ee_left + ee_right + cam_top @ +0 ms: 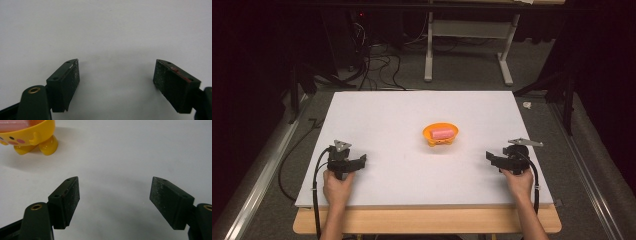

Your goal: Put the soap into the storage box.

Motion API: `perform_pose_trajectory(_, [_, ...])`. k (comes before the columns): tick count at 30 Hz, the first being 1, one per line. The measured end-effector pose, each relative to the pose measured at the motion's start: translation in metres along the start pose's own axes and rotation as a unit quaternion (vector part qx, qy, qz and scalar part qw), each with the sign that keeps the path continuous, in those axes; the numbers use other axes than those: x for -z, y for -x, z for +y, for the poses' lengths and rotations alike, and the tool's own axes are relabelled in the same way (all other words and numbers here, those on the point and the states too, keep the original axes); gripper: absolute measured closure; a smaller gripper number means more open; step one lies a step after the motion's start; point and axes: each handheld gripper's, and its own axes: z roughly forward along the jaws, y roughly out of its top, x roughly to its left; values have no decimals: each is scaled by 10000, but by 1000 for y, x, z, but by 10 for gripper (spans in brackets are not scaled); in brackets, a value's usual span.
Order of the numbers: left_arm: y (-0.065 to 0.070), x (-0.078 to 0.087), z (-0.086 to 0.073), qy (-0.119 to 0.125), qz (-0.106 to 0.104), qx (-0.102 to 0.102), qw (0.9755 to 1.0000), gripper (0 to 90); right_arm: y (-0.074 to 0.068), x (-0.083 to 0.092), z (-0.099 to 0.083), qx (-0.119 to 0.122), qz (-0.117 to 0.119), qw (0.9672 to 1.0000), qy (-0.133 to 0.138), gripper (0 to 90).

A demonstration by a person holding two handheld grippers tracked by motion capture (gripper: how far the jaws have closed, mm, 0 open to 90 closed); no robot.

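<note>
- The high view looks forward and down over the whole white table [412, 115]
- The left gripper view sits low, close to bare tabletop
- The right gripper view, equally low, shares the orange bowl [30, 135] with the high view

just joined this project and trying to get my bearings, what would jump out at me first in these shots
The orange bowl on little feet stands out, a bright spot near the middle of the white board, with a pink block lying in it. Next come the two black grippers resting near the board's front edge, the left gripper and the right gripper, each held in a hand, jaws open and holding nothing.
</note>
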Motion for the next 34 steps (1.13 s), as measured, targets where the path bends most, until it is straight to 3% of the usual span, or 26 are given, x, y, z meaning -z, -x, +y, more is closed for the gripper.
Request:
perform_pose_trajectory(16, [0, 0, 0, 1, 1, 0, 10000, 215, -3, -12, -10, 103, -161, 9997, -125, 245])
perform_pose_trajectory(25, [0, 0, 0, -1, 2, 1, 10000, 215, -12, -18, -12, 451, -466, 9977, -194, 236])
perform_pose_trajectory(27, [0, 0, 0, -1, -1, 2, 10000, 216, -17, -20, -13, 652, -618, 9957, -239, 229])
perform_pose_trajectory(34, [0, 0, 0, 1, 2, 2, 10000, 215, -16, -20, -13, 610, -595, 9961, -222, 229])
